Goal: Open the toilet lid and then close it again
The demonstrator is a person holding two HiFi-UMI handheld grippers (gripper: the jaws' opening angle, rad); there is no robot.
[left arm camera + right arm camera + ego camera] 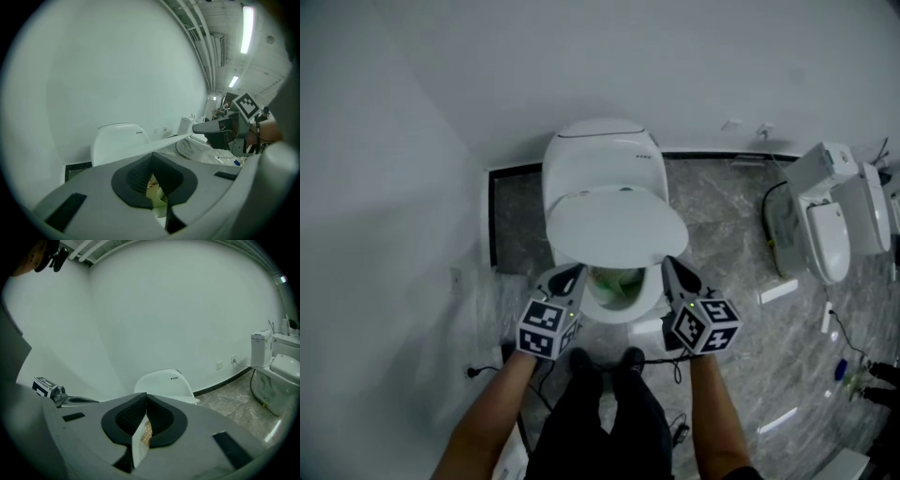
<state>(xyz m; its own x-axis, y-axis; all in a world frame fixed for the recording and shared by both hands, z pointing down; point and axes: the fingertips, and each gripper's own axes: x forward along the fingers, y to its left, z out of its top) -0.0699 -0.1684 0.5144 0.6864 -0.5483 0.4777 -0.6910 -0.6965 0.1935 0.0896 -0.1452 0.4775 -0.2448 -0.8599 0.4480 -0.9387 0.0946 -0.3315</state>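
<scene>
Lid (614,225) part-raised, opening step: we judge its front edge rides atop the left gripper (567,277) and right gripper (674,272), both clenched empty; next, tip it upright beyond them.

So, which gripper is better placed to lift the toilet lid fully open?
Right gripper, marginally: its shut tip sits at the front of the lid. The left gripper mirrors it, so both could lift.

walls (581,56): white | floor (722,216): grey marble | ceiling strip lights (247,29)
</scene>
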